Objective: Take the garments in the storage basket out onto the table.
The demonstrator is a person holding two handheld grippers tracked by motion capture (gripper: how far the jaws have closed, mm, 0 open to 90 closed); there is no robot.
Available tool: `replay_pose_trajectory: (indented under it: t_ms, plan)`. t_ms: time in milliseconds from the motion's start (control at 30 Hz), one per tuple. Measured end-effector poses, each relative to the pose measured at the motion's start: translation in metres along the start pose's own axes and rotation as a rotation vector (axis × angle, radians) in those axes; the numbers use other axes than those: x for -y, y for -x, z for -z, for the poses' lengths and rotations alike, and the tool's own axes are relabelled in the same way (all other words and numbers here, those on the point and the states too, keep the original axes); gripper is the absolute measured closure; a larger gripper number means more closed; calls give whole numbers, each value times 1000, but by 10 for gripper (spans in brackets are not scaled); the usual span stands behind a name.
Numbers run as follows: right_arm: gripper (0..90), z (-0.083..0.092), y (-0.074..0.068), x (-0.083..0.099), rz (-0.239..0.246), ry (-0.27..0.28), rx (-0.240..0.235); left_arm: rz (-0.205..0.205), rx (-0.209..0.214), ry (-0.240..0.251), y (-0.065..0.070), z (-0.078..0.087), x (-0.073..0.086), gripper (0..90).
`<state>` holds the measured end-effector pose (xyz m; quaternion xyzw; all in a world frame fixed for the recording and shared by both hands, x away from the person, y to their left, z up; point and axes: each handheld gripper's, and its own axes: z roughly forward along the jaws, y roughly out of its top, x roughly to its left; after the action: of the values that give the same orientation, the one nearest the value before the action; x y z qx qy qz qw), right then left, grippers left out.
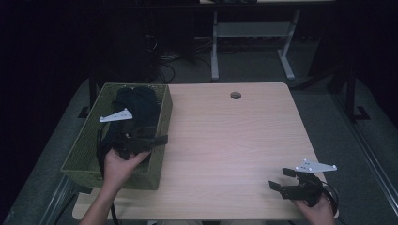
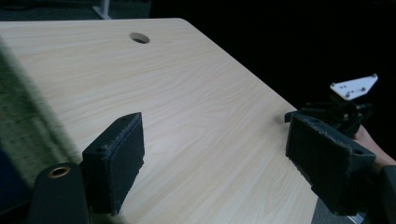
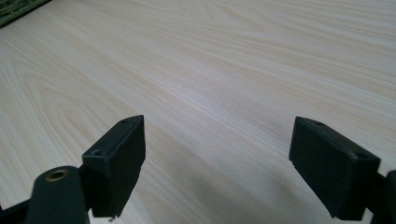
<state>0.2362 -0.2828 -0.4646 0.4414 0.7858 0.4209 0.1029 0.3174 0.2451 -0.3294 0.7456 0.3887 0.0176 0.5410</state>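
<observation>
Left gripper [image 1: 157,139] sits over the near right part of the green woven basket [image 1: 80,154], held by the left hand [image 1: 119,165]. Jaws point right, out past the basket's right rim twd the tabletop. Left gripper view: jaws spread wide w/ nothing between, only bare wood beyond them.

Dark cloth [image 1: 136,105] lies bunched inside the basket, mostly in the far half, just behind the gripper's grey plate. Can't tell from the high view whether it touches the gripper body. The jaws hold none of it.

Basket stands at the table's [image 1: 225,140] left edge; its left wall looks to hang slightly past that edge, near wall close to the front edge.

Right gripper [image 1: 280,180] is at the near right corner, in the right hand [image 1: 319,211], well apart from the basket. Jaws wide apart, holding nothing, aimed left across the wood. Right gripper view: plain tabletop ahead, a sliver of basket at the top left corner.

Cable hole [image 1: 235,95] near the far edge, centre. Btwn basket and right gripper: wide, bare wood. The table's right edge lies just beside the right hand.
</observation>
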Motion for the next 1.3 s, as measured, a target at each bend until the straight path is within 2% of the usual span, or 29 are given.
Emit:
replay_pose_trajectory:
  t_ms: [333,667,1000,1300]
  plan:
    - [183,0,1,0,0,5,1,37,-32,1,-27,15,-6,197]
    - [183,2,0,-2,4,17,4,74,-52,7,-54,20,-10,202]
    - [183,3,2,-2,-3,17,5,97,-76,22,-73,24,-22,211]
    - [183,5,3,-2,-5,23,5,112,-99,15,-87,22,-29,215]
